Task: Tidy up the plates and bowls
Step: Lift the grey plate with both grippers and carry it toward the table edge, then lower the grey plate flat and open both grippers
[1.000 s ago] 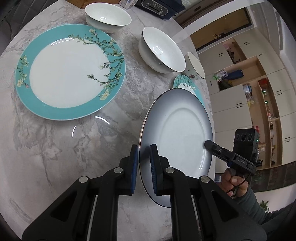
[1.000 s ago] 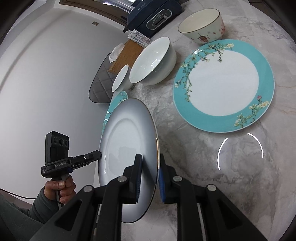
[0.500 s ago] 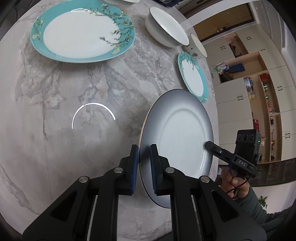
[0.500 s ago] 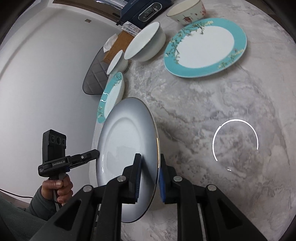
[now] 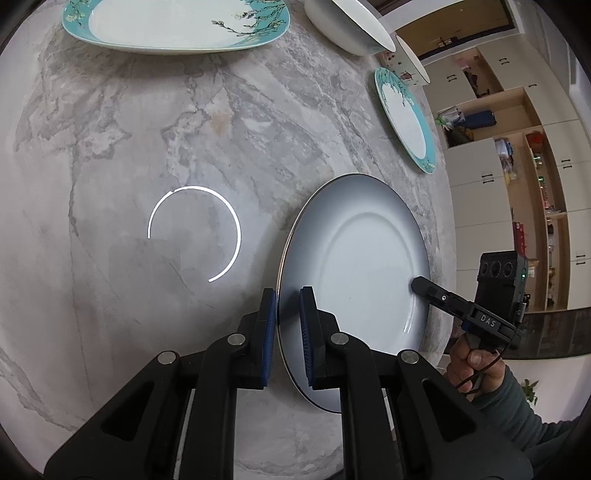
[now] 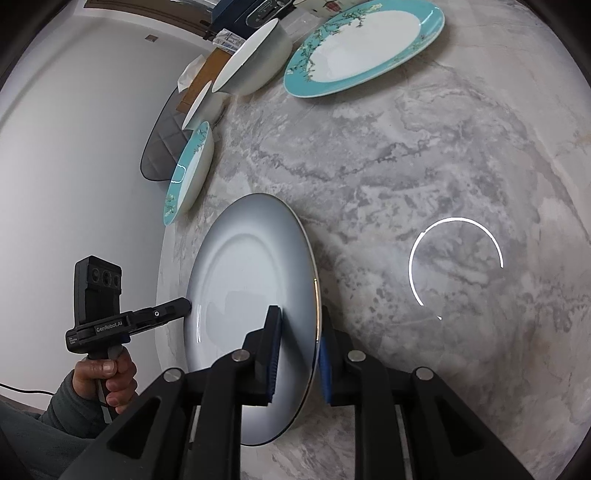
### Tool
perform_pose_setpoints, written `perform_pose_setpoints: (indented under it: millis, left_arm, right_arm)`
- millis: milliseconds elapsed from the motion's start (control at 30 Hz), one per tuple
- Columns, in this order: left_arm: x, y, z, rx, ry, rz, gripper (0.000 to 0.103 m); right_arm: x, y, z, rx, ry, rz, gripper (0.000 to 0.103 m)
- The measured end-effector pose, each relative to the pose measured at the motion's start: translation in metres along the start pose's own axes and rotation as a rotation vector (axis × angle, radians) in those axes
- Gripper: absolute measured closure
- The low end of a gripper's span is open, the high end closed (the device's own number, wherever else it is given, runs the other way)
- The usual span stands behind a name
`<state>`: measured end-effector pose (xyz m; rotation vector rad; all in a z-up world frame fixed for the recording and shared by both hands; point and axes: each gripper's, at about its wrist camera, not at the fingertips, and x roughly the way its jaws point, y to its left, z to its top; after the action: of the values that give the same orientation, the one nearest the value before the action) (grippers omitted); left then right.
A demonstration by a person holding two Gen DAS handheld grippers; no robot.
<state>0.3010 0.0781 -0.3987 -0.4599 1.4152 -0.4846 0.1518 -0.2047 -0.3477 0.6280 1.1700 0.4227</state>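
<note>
A grey-white plate with a dark rim (image 5: 354, 266) is held by both grippers at opposite edges, just above the marble table (image 5: 147, 147); it also shows in the right wrist view (image 6: 251, 280). My left gripper (image 5: 289, 295) is shut on its near rim. My right gripper (image 6: 298, 314) is shut on the opposite rim. A large teal floral plate (image 5: 173, 22) lies at the far side, also seen in the right wrist view (image 6: 365, 44). A small teal plate (image 5: 404, 114) lies near the table edge.
A large white bowl (image 6: 251, 59) and a smaller bowl (image 6: 203, 103) stand beyond the small teal plate (image 6: 188, 173). A dark appliance (image 6: 255, 9) and a wooden board (image 6: 207, 70) sit at the back. The table edge runs beside the held plate.
The grey plate, held in both grippers, has moved back toward the near side of the table. The teal plates and bowls now sit farther away in both views.
</note>
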Motion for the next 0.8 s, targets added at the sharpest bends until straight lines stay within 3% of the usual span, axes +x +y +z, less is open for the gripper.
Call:
perform_pose_setpoints:
  millis: [367,633,800]
  left_arm:
    - [0.01,0.002,0.002,-0.012,-0.009,0.001,0.091]
    - [0.008,0.006,0.0,-0.029,-0.02,-0.017,0.091]
    - [0.007,0.006,0.0,-0.032,-0.029,-0.026,0.09]
  right_arm:
    - [-0.003,0.005,0.003,-0.052,-0.02,-0.04,0.082]
    - [-0.001,0.021,0.001,-0.176,-0.036,-0.158,0.076]
    - [-0.001,0.031,-0.001,-0.25,-0.065,-0.266,0.061]
